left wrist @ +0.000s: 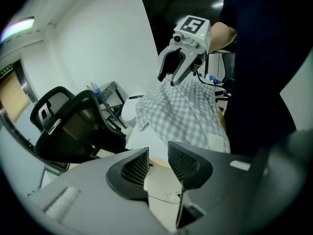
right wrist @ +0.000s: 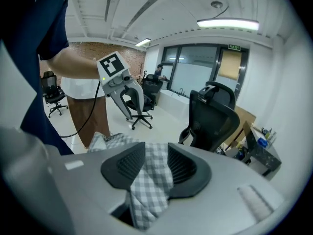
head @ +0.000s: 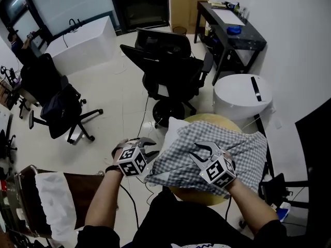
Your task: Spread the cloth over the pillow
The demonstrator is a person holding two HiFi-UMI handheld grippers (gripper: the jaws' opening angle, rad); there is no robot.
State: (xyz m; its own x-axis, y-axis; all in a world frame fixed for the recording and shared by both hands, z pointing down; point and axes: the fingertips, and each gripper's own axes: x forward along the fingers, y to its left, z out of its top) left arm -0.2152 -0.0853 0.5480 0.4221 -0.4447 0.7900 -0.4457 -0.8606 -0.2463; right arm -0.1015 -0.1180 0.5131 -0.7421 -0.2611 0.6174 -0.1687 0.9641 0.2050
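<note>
Right tool [right wrist: 156, 155] pinches checked cloth [right wrist: 149, 192]; green sign [right wrist: 234, 46], perhaps exit, unreadable.

Head view: high, looking steeply down. Left gripper view: low, close, facing right. Right gripper view: low, close, facing left. All three share checked cloth [head: 227, 143], black chair [head: 170, 68].

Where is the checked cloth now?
The checked cloth lies right of centre in the head view, draped over the white pillow on the round table, a fold between the jaws of the right gripper.
</note>
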